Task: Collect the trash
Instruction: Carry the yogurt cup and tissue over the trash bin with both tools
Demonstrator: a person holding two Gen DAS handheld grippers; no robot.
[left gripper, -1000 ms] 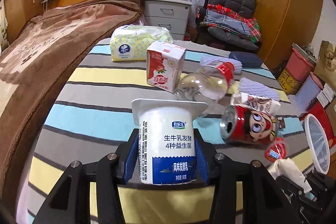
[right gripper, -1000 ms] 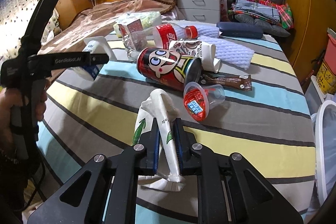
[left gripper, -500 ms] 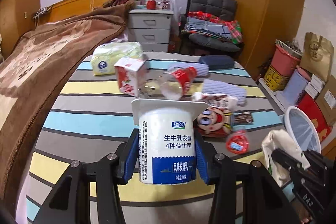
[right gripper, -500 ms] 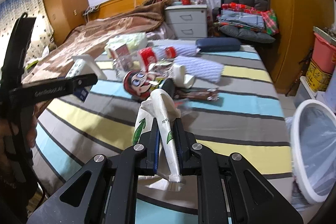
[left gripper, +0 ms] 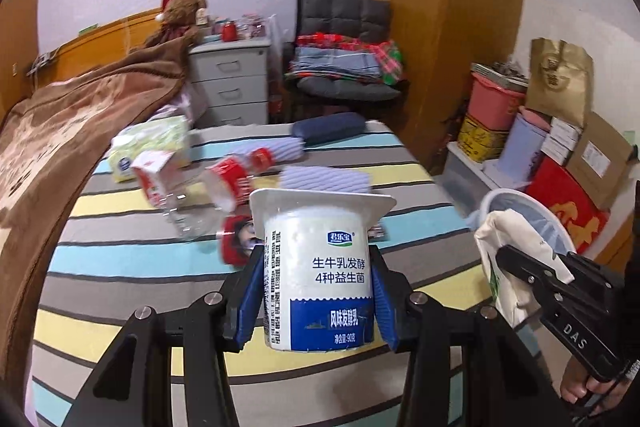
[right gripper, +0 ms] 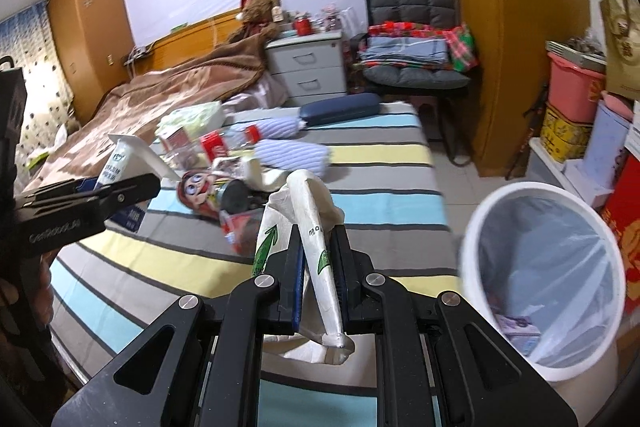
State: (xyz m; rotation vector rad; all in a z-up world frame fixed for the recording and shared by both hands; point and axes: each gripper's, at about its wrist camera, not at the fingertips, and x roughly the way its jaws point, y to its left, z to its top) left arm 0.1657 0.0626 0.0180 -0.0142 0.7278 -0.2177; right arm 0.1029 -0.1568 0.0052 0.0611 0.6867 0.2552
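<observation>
My left gripper is shut on a white and blue yogurt cup, held upright above the striped bed. My right gripper is shut on a crumpled white paper carton with green arrows; it also shows at the right of the left wrist view. A white trash bin with a clear liner stands on the floor to the right of the bed, close to the right gripper. More trash lies on the bed: a red cartoon can, a clear bottle with red label, a red milk carton.
The bed's right edge borders tiled floor. A tissue pack, rolled towels and a dark blue case lie farther back. A brown blanket covers the left. Boxes and tubs stand by the wardrobe.
Both grippers have risen and pulled back toward the right with their loads. The trash bin has come much closer and larger in the right wrist view.
</observation>
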